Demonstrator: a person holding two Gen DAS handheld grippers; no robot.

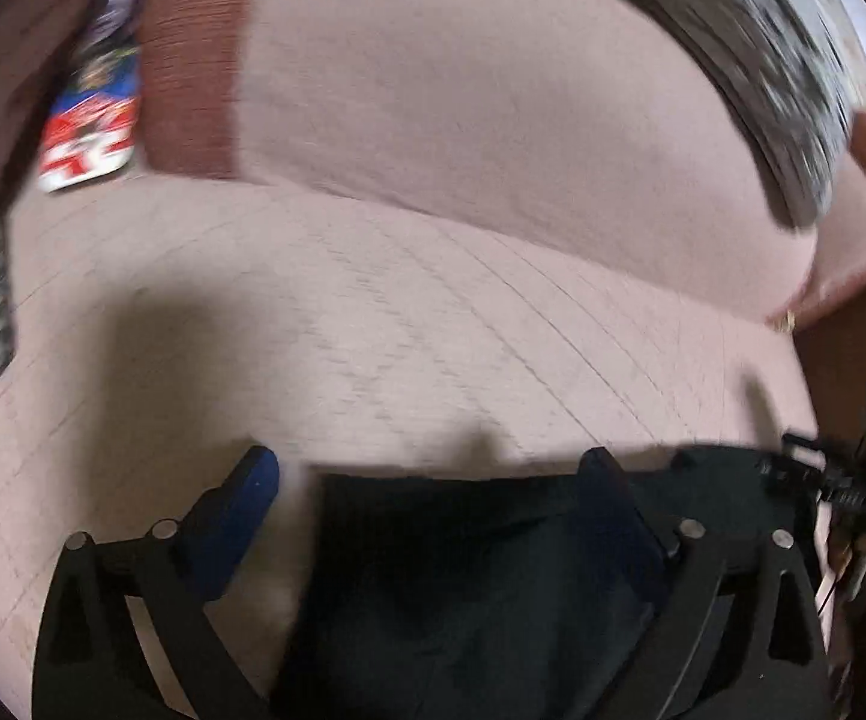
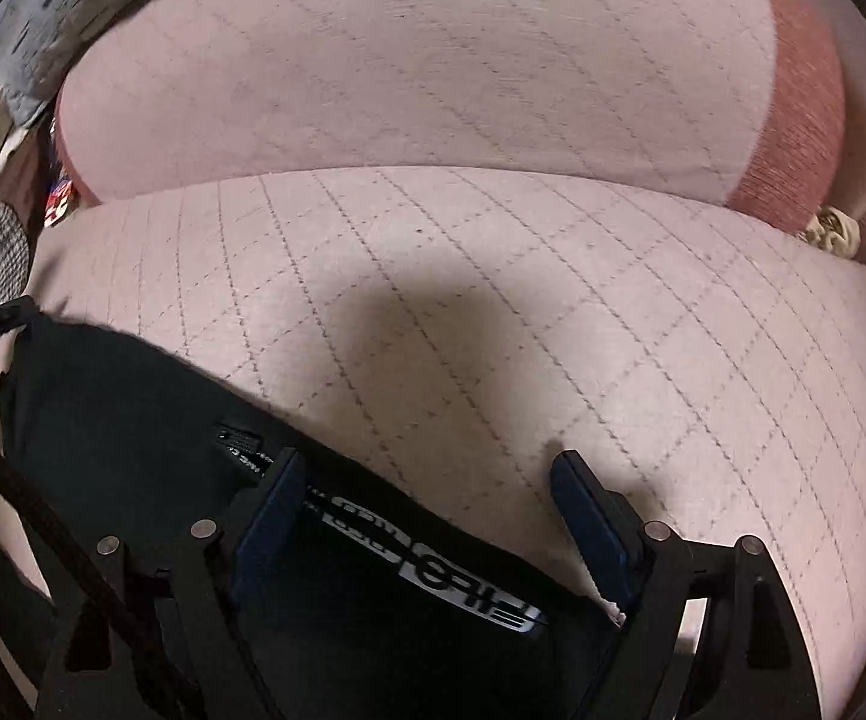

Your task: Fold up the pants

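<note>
The black pants (image 2: 150, 420) lie on the pink quilted cushion (image 2: 553, 312) at the lower left of the right wrist view, their white-printed waistband (image 2: 433, 564) between the wide-spread fingers of the right gripper (image 2: 426, 480) — ungripped. The left gripper (image 1: 433, 468) also gapes wide over the pants' edge, at the bottom of its frame.

A pale pink quilted sofa seat (image 2: 553, 312) fills both views. Behind the seat stands a pink back cushion (image 2: 408, 78) with a darker red edge (image 2: 793, 120). Above the cushion lies a grey patterned blanket (image 1: 781, 60).
</note>
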